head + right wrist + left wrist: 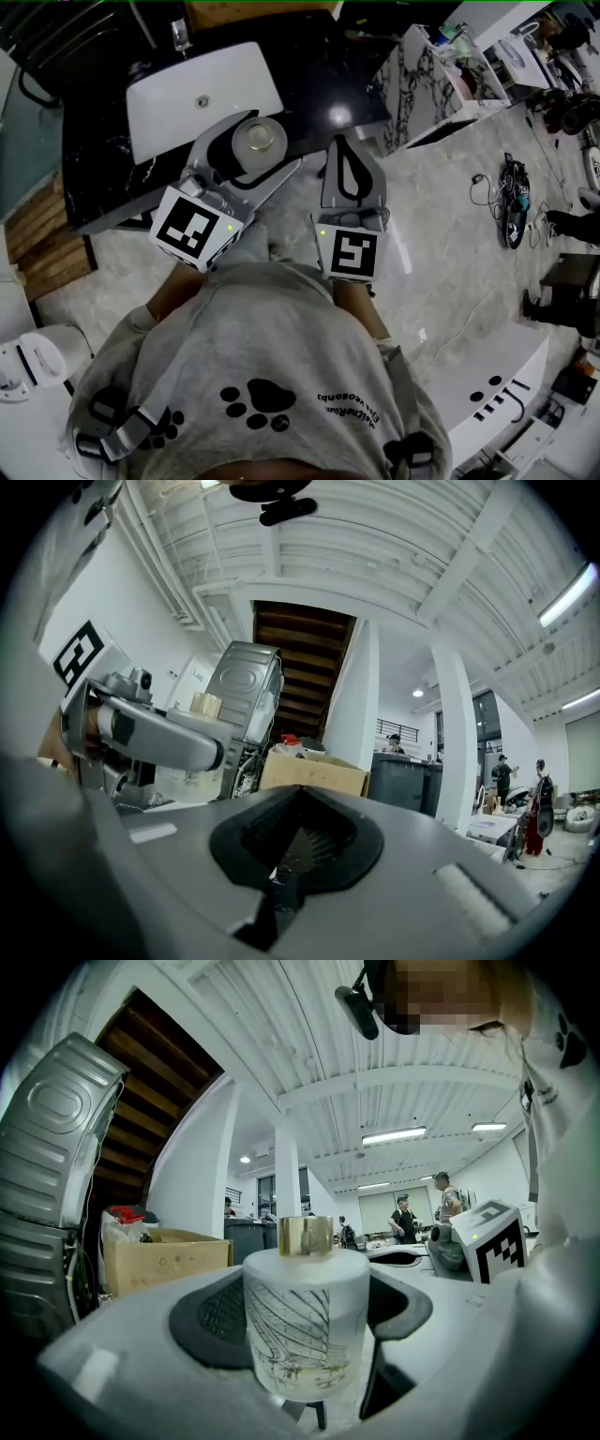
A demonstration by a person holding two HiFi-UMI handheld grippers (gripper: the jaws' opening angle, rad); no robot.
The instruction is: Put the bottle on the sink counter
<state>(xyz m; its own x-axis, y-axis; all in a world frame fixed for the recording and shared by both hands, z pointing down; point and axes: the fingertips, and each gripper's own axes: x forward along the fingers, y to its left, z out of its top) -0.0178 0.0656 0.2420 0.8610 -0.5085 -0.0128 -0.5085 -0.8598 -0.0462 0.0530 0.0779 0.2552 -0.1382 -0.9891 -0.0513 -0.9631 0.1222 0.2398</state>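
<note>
Bottle (259, 141): held upright, long axis vertical, gold cap (306, 1236) pointed up.
Left gripper (274, 141): clamped wide on the bottle body.
Right gripper (343, 148): jaws closed together, nothing held.

— The bottle (305, 1326)?
— Squat frosted glass, gold cap, fine line drawing on its side. Upright, gripped between jaws.
— Where?
— Over the black worktop's (319, 84) front edge, just beside the white sink (202, 94).

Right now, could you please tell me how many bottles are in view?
1. The frosted, gold-capped bottle sits between the left gripper's pads, near the front edge of the dark sink counter. Others may be hidden from view.
</note>
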